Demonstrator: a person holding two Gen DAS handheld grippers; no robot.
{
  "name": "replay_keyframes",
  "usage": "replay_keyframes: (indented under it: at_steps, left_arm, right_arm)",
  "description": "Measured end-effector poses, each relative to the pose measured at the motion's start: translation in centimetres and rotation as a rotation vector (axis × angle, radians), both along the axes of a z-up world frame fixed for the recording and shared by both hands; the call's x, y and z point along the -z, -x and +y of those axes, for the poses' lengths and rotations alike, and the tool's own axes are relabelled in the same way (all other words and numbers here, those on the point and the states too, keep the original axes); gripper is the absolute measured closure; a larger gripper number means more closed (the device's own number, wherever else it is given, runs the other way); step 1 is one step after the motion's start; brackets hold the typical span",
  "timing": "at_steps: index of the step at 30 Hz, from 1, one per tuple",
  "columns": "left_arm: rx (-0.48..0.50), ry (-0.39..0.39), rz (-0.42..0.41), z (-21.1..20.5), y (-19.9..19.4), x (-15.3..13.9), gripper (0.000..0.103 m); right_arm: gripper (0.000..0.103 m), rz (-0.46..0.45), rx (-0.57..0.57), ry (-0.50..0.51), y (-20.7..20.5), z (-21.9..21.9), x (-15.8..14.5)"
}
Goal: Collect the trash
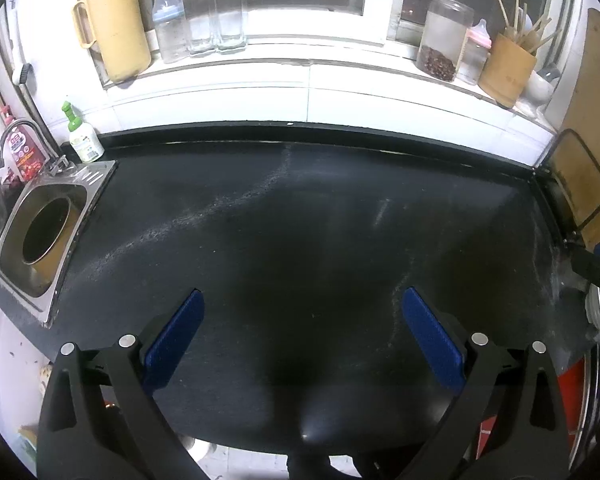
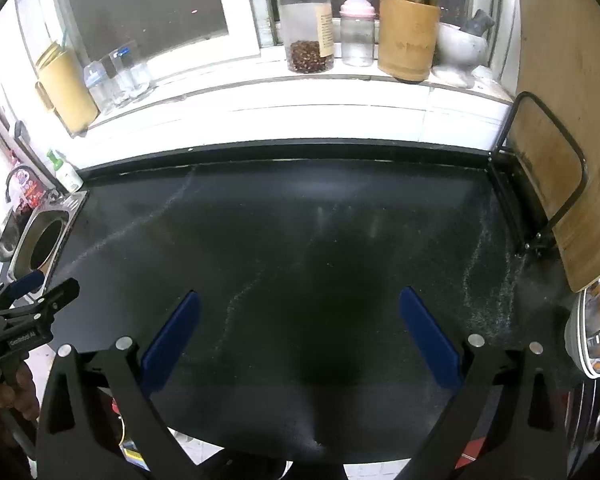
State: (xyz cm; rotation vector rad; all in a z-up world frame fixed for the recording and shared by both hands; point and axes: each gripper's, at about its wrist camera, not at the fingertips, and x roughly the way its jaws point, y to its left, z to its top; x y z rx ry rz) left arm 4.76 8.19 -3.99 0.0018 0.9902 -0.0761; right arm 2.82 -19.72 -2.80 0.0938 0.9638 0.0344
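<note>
I see no trash on the black countertop [image 1: 300, 220] in either view; it carries only pale streaks of dust or residue. My left gripper [image 1: 302, 300] is open and empty, its blue pads wide apart above the counter's front part. My right gripper [image 2: 300, 300] is open and empty too, over the same counter [image 2: 300, 232]. The left gripper also shows at the left edge of the right wrist view [image 2: 40, 292], and part of the right gripper shows at the right edge of the left wrist view [image 1: 598, 268].
A steel inset with a round hole [image 1: 46, 232] sits at the counter's left end by a tap and soap bottle [image 1: 84, 136]. Jars, bottles, a utensil holder [image 2: 408, 36] and a yellow jug [image 1: 116, 28] line the sill. A cutting board in a rack [image 2: 560, 120] stands right, bowls [image 2: 592, 332] beside it.
</note>
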Motion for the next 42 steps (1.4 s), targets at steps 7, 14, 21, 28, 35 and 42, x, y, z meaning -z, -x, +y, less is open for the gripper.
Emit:
replay_keyframes:
  at_steps: [7, 14, 21, 28, 35, 42]
  left_arm:
    - [-0.007, 0.001, -0.006, 0.1, -0.3, -0.3, 0.007]
    - [-0.018, -0.003, -0.007, 0.1, -0.7, -0.3, 0.007]
    - [-0.018, -0.001, -0.005, 0.2, -1.0, -0.2, 0.007]
    - [-0.020, -0.003, 0.001, 0.3, -1.2, 0.0, 0.007]
    - [-0.018, -0.006, 0.006, 0.3, -1.3, 0.2, 0.007]
    - [-0.016, -0.008, 0.013, 0.2, -1.5, 0.5, 0.007]
  right_arm:
    - [0.007, 0.015, -0.012, -0.023, -0.4, -0.1, 0.3]
    - [0.007, 0.022, -0.018, -0.023, -0.8, 0.0, 0.4]
    - [0.007, 0.028, -0.019, -0.020, -0.9, 0.1, 0.5]
    - [0.007, 0.031, -0.018, -0.020, -1.0, 0.2, 0.5]
    - [0.007, 0.034, -0.021, -0.020, -1.3, 0.1, 0.6]
    - [0.007, 0.037, -0.024, -0.023, -1.5, -0.1, 0.7]
